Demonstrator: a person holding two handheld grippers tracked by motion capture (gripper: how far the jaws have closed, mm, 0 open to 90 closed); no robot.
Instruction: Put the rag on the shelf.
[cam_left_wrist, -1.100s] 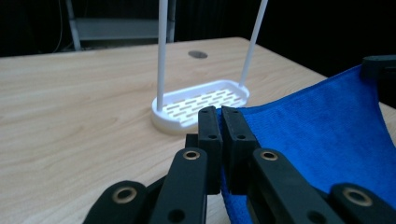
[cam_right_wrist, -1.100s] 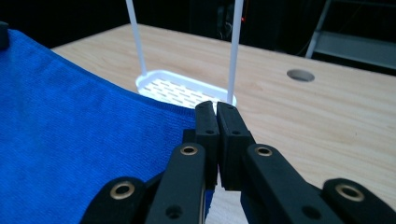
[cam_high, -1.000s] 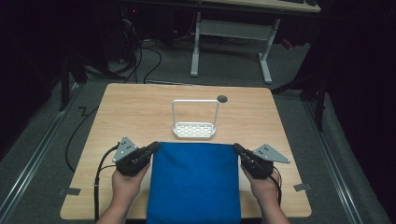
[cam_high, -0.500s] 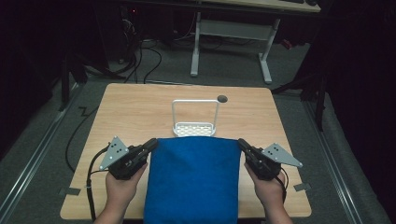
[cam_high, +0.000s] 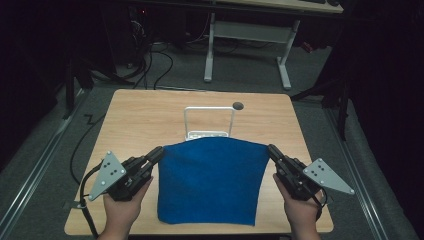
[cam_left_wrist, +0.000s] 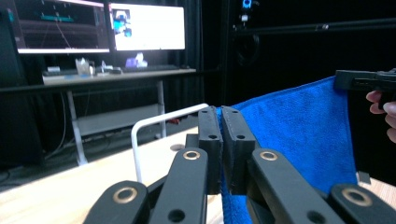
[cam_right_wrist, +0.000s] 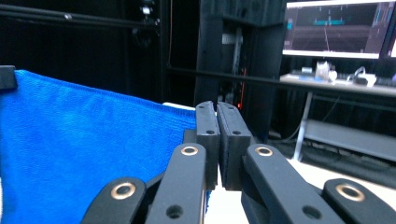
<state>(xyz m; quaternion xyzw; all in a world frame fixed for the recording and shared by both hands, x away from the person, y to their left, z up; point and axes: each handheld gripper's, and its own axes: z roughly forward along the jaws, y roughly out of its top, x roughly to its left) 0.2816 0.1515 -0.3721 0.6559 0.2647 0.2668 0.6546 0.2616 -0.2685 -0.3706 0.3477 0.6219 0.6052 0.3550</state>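
- A blue cloth (cam_high: 210, 181) is held up by its two top corners above the near half of the wooden table (cam_high: 140, 120). It hangs in a broad sheet with a gently arched top edge, and its lower edge reaches the table's near edge.
- The fabric looks like plush microfibre with a stitched hem, plain in the left gripper view (cam_left_wrist: 299, 135).
- The left gripper (cam_high: 156, 155) has its jaws pressed together on the cloth's top left corner; in its own view the blue edge runs down between the two black pads.
- The right gripper (cam_high: 272, 151) is likewise clamped on the top right corner, with the cloth spreading away to the left in the right gripper view (cam_right_wrist: 88, 154).
- A white wire rack (cam_high: 209, 122) stands just behind the cloth; its base is largely hidden by the raised top edge.
- Whether the cloth's lower edge rests on the table or hangs over it cannot be told.
- Since half a second ago the top edge has risen and moved farther away, now covering most of the rack's perforated base, and the two grippers tilt up more steeply.
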